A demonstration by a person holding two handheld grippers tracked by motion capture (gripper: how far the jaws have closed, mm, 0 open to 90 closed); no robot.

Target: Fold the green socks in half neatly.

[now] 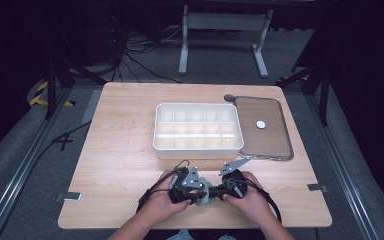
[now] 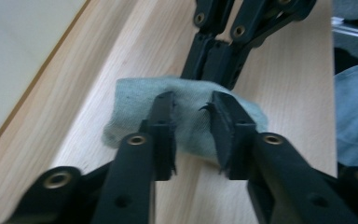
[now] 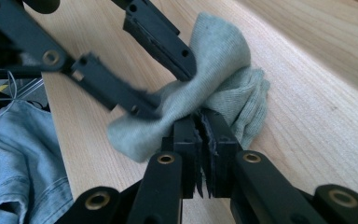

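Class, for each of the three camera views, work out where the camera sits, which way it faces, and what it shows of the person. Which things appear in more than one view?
High view: above the person's side, looking forward and down on the table; forearms and both hands show.
Left gripper view: on the left gripper, looking along its parted jaws at the grey-green cloth.
Right gripper view: on the right gripper, jaws pinching the cloth's edge.
Shared: cloth, both grippers, tabletop.
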